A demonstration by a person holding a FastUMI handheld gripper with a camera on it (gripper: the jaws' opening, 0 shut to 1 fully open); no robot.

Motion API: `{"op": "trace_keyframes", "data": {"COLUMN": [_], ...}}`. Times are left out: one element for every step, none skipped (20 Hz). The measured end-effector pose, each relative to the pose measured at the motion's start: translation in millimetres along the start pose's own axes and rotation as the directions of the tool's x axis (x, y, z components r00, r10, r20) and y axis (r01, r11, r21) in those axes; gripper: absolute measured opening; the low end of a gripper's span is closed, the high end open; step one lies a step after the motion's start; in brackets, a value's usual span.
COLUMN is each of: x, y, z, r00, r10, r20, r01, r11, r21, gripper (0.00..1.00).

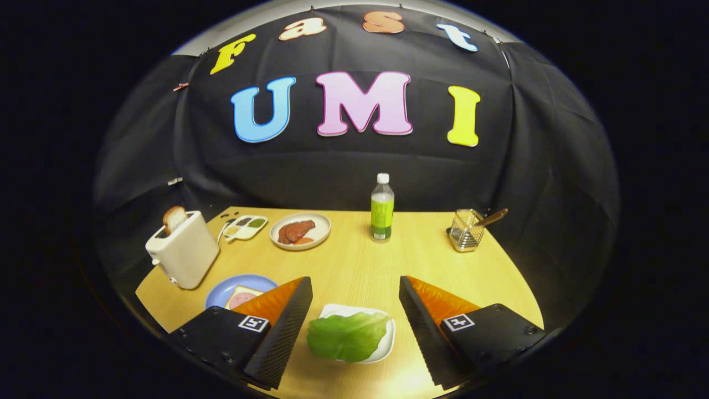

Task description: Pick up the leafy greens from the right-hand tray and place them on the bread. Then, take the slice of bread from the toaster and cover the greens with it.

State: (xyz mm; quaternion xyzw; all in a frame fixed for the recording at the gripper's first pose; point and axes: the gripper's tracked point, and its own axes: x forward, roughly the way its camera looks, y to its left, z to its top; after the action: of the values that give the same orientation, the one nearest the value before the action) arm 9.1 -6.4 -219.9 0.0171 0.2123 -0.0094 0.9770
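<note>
between open fingers (pixel 302 327), leafy greens (pixel 348 336)

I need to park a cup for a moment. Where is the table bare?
Bare wood lies between the bottle and the lettuce tray, and between the bottle and the wire basket. The toaster side is crowded with plates. The open gripper straddles the lettuce.

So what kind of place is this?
Probably a staged kitchen tabletop in a demo booth: a toaster with bread in it, lettuce on a tray between the open gripper fingers, and a wooden table before black cloth.
</note>
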Motion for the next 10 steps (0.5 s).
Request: {"op": "trace_keyframes", "data": {"x": [8.4,16.2,24.1,30.4,37.2,42.9,48.2,52.9,58.0,60.5], "y": [0.4,1.0,1.7,0.9,1.2,2.3,2.5,3.0,4.4,3.7], "z": [-10.7,-22.2,-33.2,-43.4,-52.6,-62.3,-71.3,-80.7,-92.7,-103.4], "r00": [1.0,0.999,0.998,0.996,0.995,0.993,0.99,0.987,0.983,0.977], "r10": [-0.001,-0.002,-0.003,-0.004,-0.007,-0.009,-0.011,-0.015,-0.019,-0.024], "r20": [-0.022,-0.044,-0.065,-0.084,-0.102,-0.121,-0.14,-0.16,-0.184,-0.21], "r01": [0.001,0.002,0.002,0.003,0.005,0.007,0.009,0.013,0.016,0.022], "r11": [1.0,1.0,1.0,1.0,1.0,1.0,1.0,1.0,1.0,1.0], "r21": [-0.001,-0.003,-0.008,-0.014,-0.019,-0.02,-0.019,-0.016,-0.015,-0.015], "gripper": [0.98,0.98,0.98,0.98,0.98,0.98,0.98,0.98,0.98,0.98]}}
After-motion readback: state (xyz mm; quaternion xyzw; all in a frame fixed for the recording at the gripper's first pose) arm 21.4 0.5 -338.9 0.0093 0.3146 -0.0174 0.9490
